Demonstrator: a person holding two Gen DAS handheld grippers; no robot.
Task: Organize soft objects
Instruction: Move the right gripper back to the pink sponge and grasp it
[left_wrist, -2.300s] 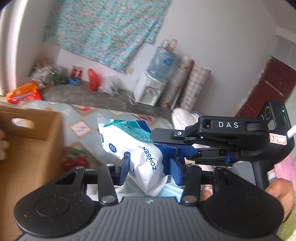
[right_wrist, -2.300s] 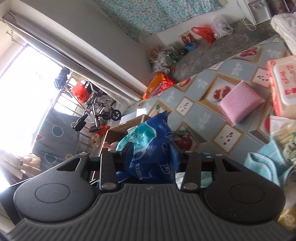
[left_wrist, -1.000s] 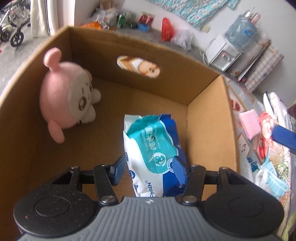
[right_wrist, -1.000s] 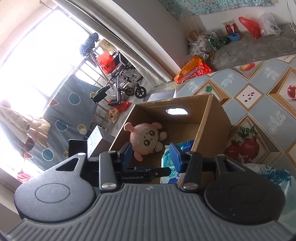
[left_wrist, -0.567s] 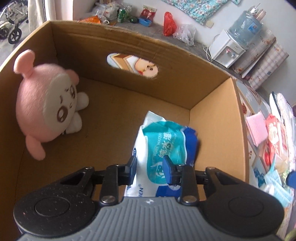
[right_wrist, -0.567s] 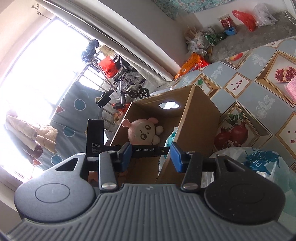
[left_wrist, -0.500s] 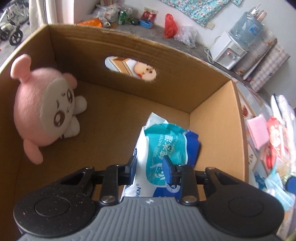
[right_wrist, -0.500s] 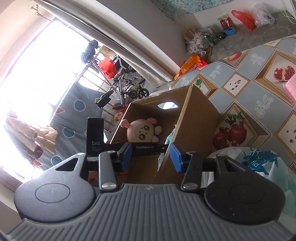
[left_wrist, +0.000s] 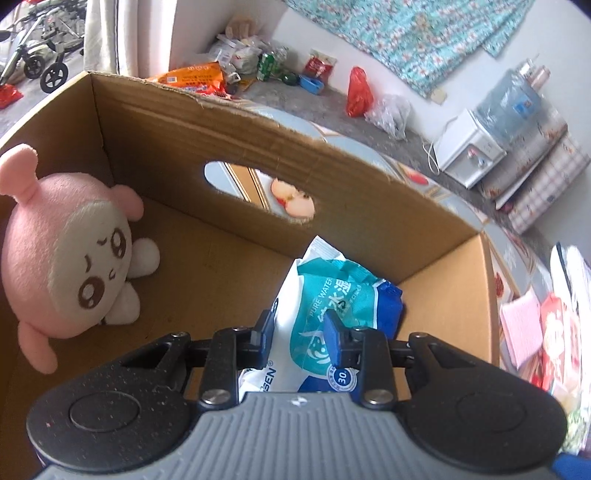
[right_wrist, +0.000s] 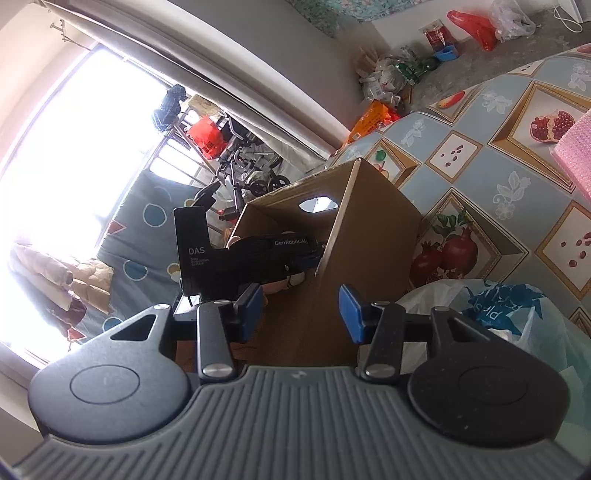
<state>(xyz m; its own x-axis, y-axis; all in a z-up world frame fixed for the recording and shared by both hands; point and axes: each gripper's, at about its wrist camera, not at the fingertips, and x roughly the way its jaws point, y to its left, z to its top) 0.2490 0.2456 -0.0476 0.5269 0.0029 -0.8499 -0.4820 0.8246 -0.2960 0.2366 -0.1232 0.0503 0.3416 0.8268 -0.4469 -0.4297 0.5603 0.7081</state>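
A blue, teal and white wipes pack (left_wrist: 332, 291) stands inside the cardboard box (left_wrist: 258, 147), leaning toward its right wall. My left gripper (left_wrist: 297, 332) reaches down into the box with its jaws narrow. The pads pinch the crinkled middle of the pack, which bulges past both fingers. A pink plush toy (left_wrist: 70, 266) lies against the box's left wall, apart from the pack. My right gripper (right_wrist: 301, 308) is open and empty just outside the box (right_wrist: 373, 236), near its corner edge. The left tool's black body (right_wrist: 240, 258) shows there, reaching over the rim.
The box sits on a fruit-print tablecloth (right_wrist: 480, 147). A white plastic bag with blue print (right_wrist: 491, 306) lies close to my right gripper. A pink pad (left_wrist: 521, 325) and a red pack (left_wrist: 557, 325) lie on the table beyond the box's right wall.
The left jaws have narrowed on the wipes pack, which is now crumpled and further right in the box. The right gripper has sunk closer to the box's outer wall.
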